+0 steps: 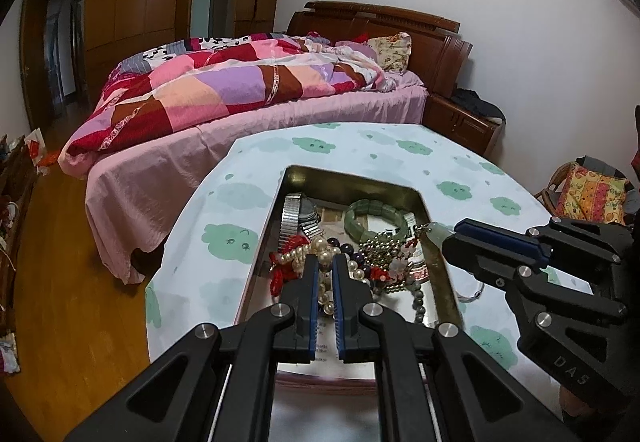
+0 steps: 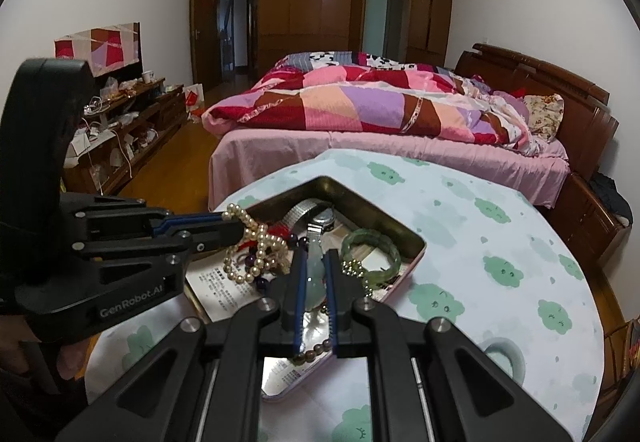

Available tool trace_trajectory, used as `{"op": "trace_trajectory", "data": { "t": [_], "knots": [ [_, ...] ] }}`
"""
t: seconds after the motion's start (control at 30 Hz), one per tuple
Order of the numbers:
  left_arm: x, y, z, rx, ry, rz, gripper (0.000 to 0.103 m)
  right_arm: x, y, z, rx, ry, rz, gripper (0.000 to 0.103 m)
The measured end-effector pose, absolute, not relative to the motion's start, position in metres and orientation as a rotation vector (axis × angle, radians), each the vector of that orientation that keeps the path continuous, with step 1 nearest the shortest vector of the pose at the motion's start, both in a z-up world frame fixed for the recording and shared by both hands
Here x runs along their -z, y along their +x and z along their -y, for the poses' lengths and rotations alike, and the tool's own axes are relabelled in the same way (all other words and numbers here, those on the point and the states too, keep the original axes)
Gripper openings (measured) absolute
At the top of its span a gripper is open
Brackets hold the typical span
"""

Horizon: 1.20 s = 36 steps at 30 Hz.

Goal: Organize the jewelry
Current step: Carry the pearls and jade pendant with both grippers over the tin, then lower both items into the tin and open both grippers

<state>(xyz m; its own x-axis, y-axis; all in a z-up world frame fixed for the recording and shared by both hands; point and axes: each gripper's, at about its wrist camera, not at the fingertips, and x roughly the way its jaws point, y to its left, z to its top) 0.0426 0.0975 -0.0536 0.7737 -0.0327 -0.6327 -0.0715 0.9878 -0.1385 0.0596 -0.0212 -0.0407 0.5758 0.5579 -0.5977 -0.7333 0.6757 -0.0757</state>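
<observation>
**Two grippers, one crowded tin**

Two grippers work over the metal tin (image 1: 434, 274) on the round cloth-covered surface (image 1: 460, 169). The left gripper (image 1: 325, 262) is narrowed on a pearl strand (image 2: 256, 242), which the right wrist view shows lifted and dangling from its tips above the tin. The right gripper (image 2: 314, 262) is pinched on a pale jade pendant (image 2: 314, 278) over the tin's near side.

Inside the tin lie a green jade bracelet (image 1: 372, 219), a metal-banded watch (image 1: 294, 215), dark purple beads (image 1: 352, 248), a string of small metallic beads (image 1: 382, 246) and red tasselled pieces (image 1: 282, 274), tangled close together around both sets of fingers. The tin's raised walls hem in the jewelry.

Bare cloth lies beyond the tin on its far and right sides. The bed (image 2: 360, 145) stands just past the surface's far edge, wooden floor (image 1: 60, 282) to the left.
</observation>
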Motion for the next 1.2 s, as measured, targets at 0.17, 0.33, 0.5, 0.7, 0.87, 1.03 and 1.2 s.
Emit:
{"op": "trace_trajectory", "data": {
  "t": [0.17, 0.33, 0.5, 0.7, 0.87, 1.03, 1.2],
  "knots": [
    [0.058, 0.044, -0.101, -0.026, -0.165, -0.698, 0.005, 0.048, 0.062, 0.019, -0.766, -0.338, -0.596, 0.011],
    [0.062, 0.045, -0.101, -0.024, -0.166, -0.708, 0.005, 0.053, 0.063, 0.016, -0.764, -0.346, -0.610, 0.011],
    [0.066, 0.047, -0.101, -0.024, -0.168, -0.720, 0.005, 0.060, 0.067, 0.015, -0.756, -0.350, -0.628, 0.011],
    [0.069, 0.049, -0.101, -0.022, -0.170, -0.730, 0.005, 0.068, 0.070, 0.016, -0.751, -0.347, -0.653, 0.011],
    [0.075, 0.051, -0.101, -0.020, -0.168, -0.747, 0.005, 0.071, 0.070, 0.014, -0.749, -0.353, -0.664, 0.011],
    [0.079, 0.053, -0.101, -0.021, -0.173, -0.757, 0.006, 0.077, 0.071, 0.014, -0.746, -0.359, -0.686, 0.011],
    [0.080, 0.054, -0.102, -0.025, -0.175, -0.763, 0.007, 0.081, 0.073, 0.014, -0.740, -0.365, -0.703, 0.012]
  ]
}}
